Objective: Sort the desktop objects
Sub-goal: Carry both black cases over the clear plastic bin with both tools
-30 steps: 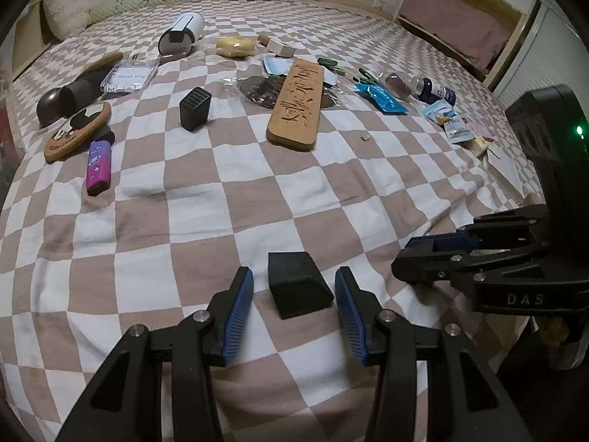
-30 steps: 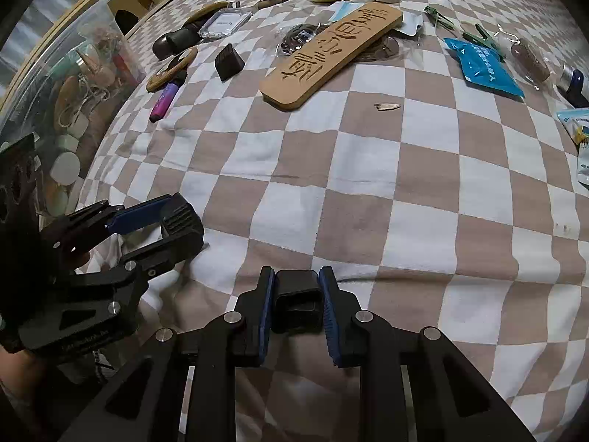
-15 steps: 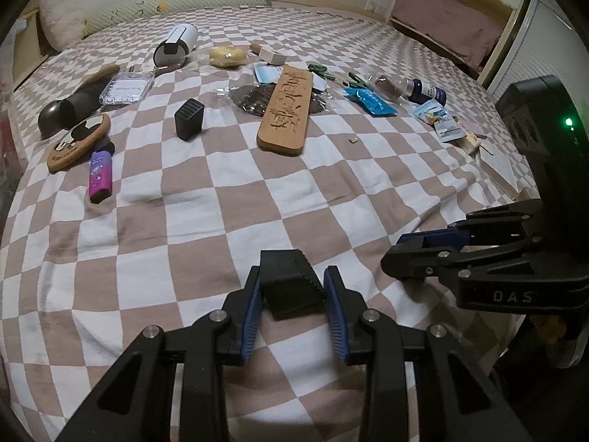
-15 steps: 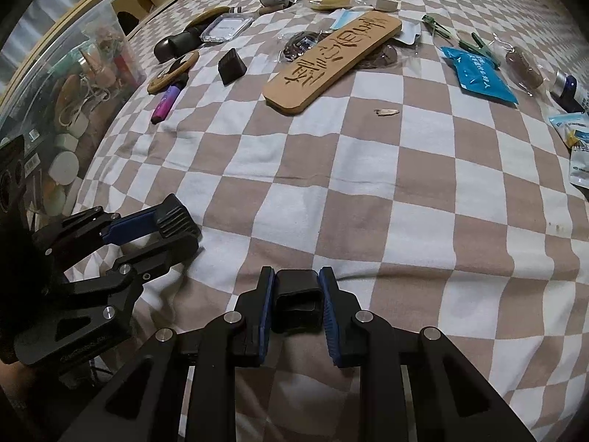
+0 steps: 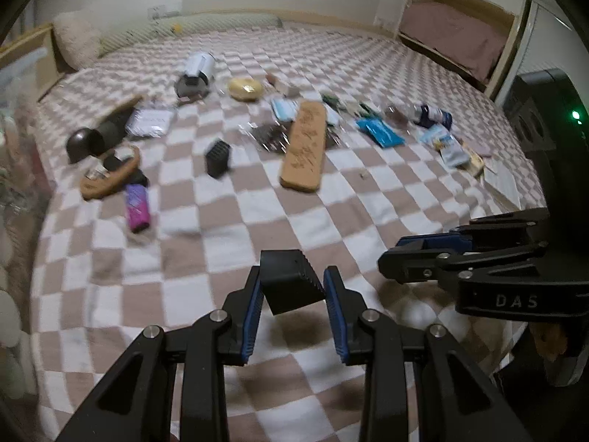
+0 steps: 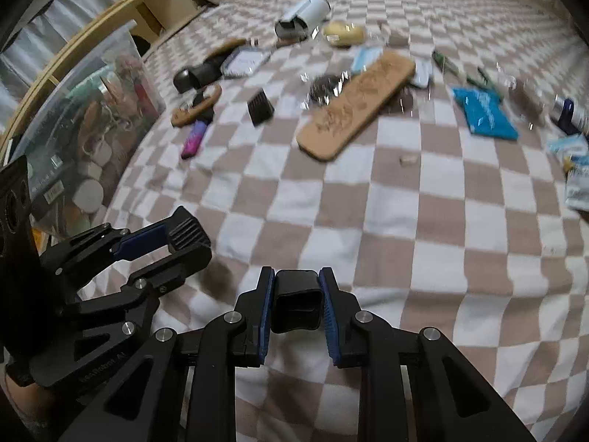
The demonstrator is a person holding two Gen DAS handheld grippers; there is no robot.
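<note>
Left tongs (image 5: 292, 285) were clamped on a black ribbed wedge (image 5: 291, 280), lifted clear of the bed (image 5: 206, 243), its shadow on the sheet below. Right tongs (image 6: 296, 304) were clamped on a second black hollow cap (image 6: 296, 305), open end facing the camera, also off the sheet. The two tongs sat side by side at the near edge of the bed, apart from each other.

Surface: a bed with a brown-and-white checked sheet, near half bare. Far half was scattered with items in a loose row: a third black ribbed piece (image 5: 218, 157) standing alone, a long wooden plaque (image 5: 304, 150) lying flat just right of it, a purple tube (image 5: 137, 208) on the left beside a wooden oval piece (image 5: 110, 176), a dark cylinder (image 5: 96, 138), a clear flat case (image 5: 149, 122), a white cylinder (image 5: 196, 73) on its side, a yellow lump (image 5: 245, 89), a blue packet (image 5: 380, 132), and small sachets (image 5: 447, 147) at the right edge. Both views were motion-blurred, so finer detail couldn't be read.

Room: a clear plastic bin (image 6: 88, 125) full of mixed items stood against the bed's left side, with a wooden shelf unit (image 6: 154, 7) behind it. Pale pillow (image 5: 75, 38) at the head, plain light wall behind, a wood-framed recess (image 5: 460, 29) with pink bedding at the far right.
</note>
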